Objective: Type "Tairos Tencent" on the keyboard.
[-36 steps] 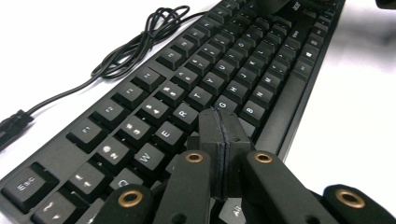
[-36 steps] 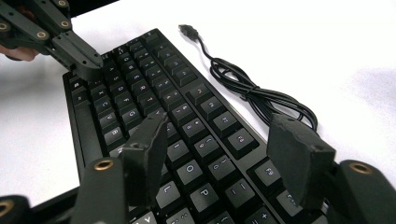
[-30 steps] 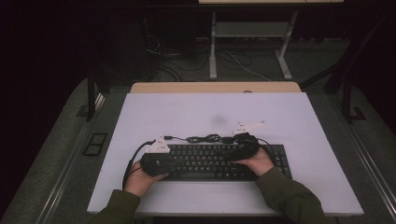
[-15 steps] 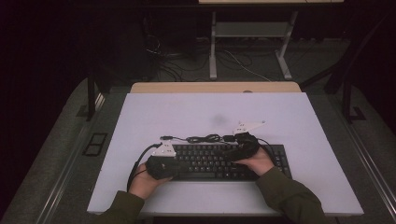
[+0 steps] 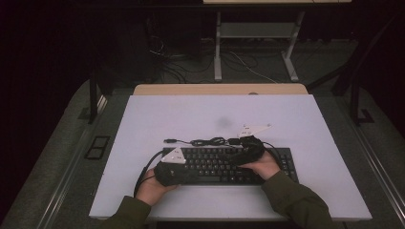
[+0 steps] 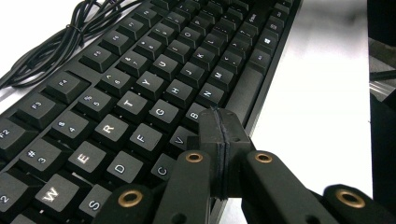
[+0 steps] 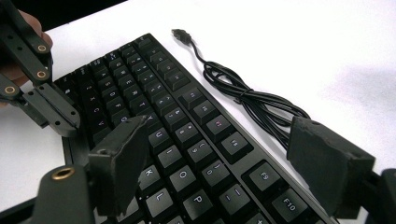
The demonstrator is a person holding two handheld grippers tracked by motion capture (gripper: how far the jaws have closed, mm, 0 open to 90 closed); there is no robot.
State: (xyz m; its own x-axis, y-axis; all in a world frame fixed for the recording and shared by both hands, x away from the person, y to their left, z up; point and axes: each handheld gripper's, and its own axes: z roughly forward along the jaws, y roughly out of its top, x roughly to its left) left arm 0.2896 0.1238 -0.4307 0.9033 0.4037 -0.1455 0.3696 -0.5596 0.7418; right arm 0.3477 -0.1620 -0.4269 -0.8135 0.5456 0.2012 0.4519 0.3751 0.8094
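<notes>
One black keyboard [image 5: 224, 164] is laid on the white surface [image 5: 286, 114], near the person's edge, its long axis run left to right across the high view and its key rows turned toward the person. One cable [image 7: 252, 100] is bundled just behind its far edge, ended in a single plug [image 7: 180, 35] pointed to the left in the high view. Two grippers are counted. The left gripper [image 6: 219, 135] is held over the keyboard's near edge by the space bar, its jaws pressed together on nothing. The right gripper [image 7: 224, 158] is held above the right half of the keys, its jaws parted and just widened further, with nothing gripped between them.
</notes>
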